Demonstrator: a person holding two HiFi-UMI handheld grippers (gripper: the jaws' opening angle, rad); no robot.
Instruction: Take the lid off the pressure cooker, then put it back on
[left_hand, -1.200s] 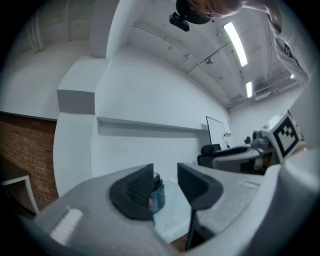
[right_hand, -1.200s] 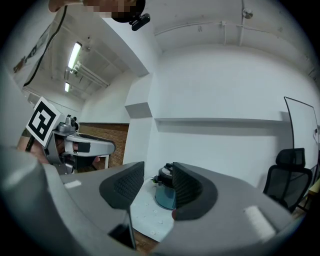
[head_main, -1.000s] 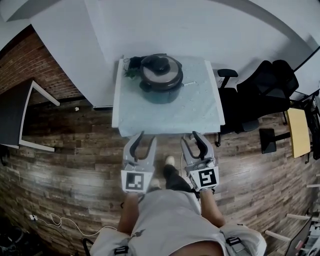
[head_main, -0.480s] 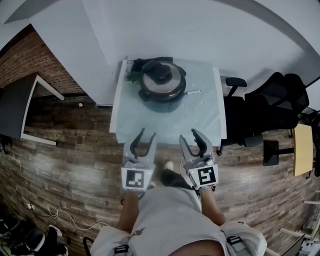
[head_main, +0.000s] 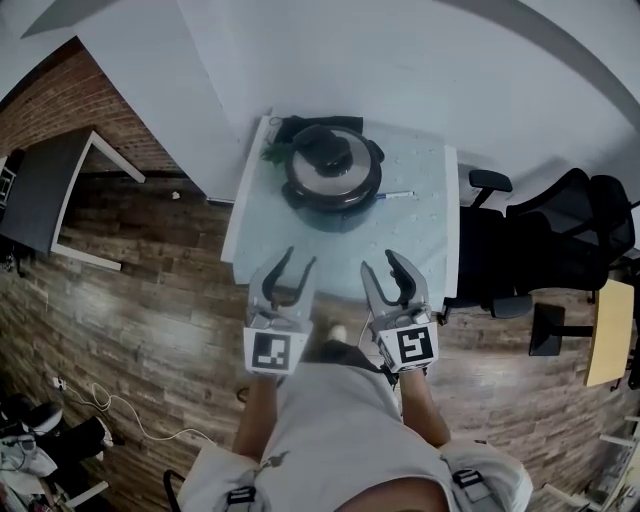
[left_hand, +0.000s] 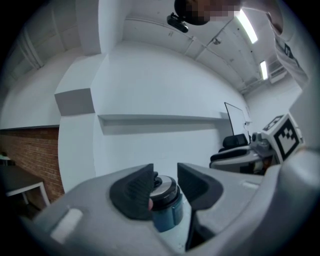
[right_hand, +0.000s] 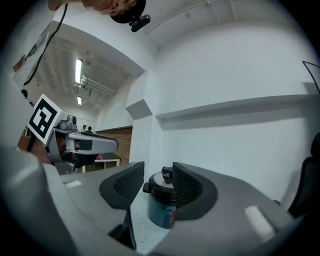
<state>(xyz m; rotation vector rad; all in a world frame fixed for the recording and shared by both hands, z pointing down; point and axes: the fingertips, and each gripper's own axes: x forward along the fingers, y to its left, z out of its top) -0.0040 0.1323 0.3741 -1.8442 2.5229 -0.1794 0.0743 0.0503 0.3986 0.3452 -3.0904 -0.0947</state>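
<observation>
Teal pressure cooker (head_main: 332, 180) nearer than before

**Even Light, Bent Edges**

Bright ceiling strips (left_hand: 246, 26) far above the pressure cooker (head_main: 332, 175) light the room evenly. Its lid (head_main: 350, 165) carries a dull sheen, and the table (head_main: 420, 235) beneath looks pale, almost washed out. Gripper views fade to black corners, walls bow, and the left claw (left_hand: 165, 186) and right claw (right_hand: 158, 182) before the cooker are soft.

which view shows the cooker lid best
The head view: it looks down on the lid and shows its whole round top. In the left gripper view the lid is far off, side-on and partly behind a jaw. The right gripper view shows much the same.
</observation>
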